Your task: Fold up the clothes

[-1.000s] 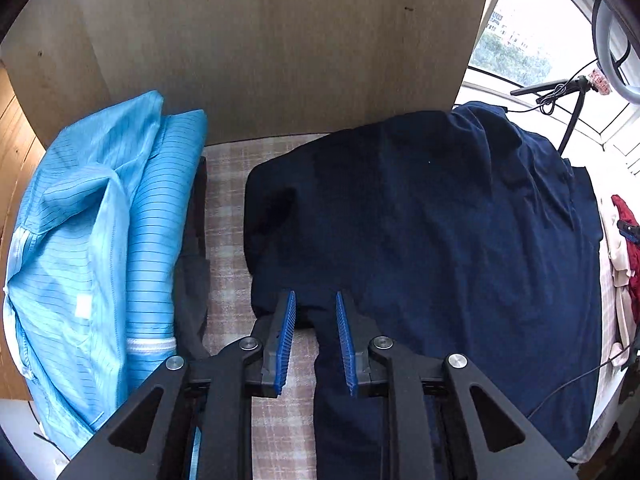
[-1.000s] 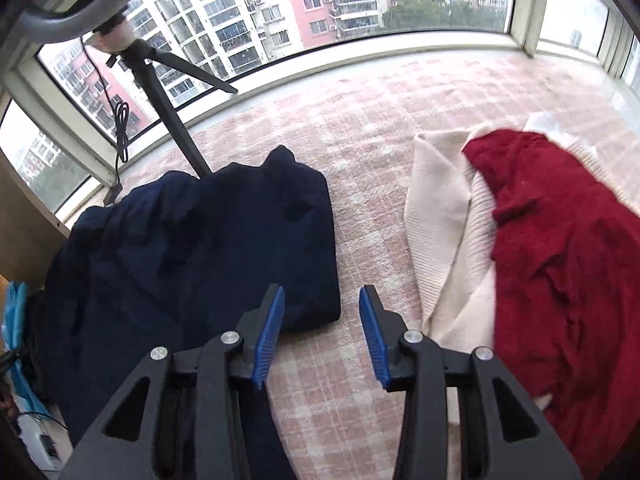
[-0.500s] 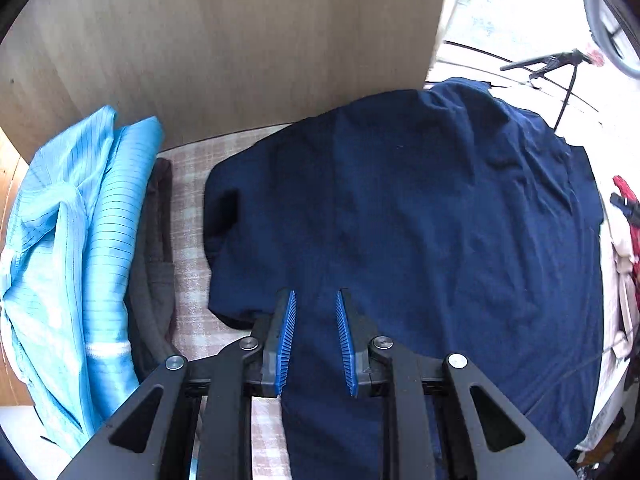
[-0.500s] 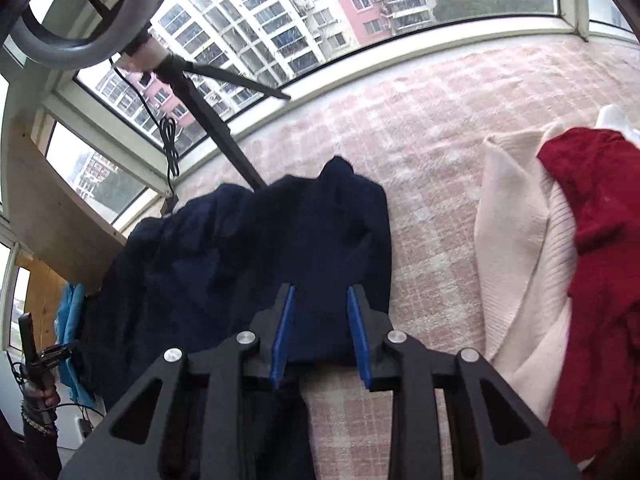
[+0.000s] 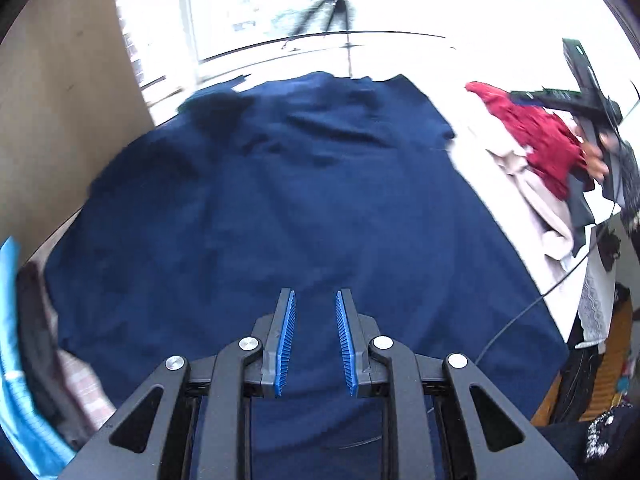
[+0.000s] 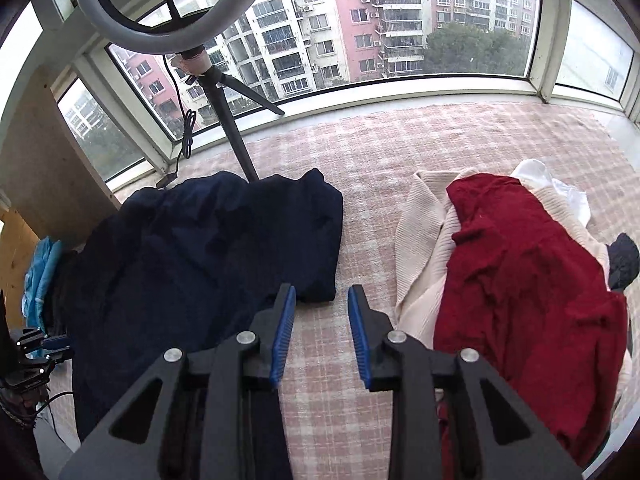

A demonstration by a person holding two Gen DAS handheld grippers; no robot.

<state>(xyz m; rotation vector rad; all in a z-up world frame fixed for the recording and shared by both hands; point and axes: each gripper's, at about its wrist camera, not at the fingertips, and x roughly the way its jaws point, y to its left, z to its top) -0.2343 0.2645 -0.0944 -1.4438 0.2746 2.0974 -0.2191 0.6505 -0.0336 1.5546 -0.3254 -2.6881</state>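
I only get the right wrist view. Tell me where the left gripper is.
Observer: The left gripper hangs over the navy garment, well inside its edges.
Operator: Report its jaws.
Observer: Slightly apart, with no cloth pinched between them.
Operator: Say what lies left of the navy garment.
Observer: A dark grey garment lies along its left edge, between it and the light blue garment.
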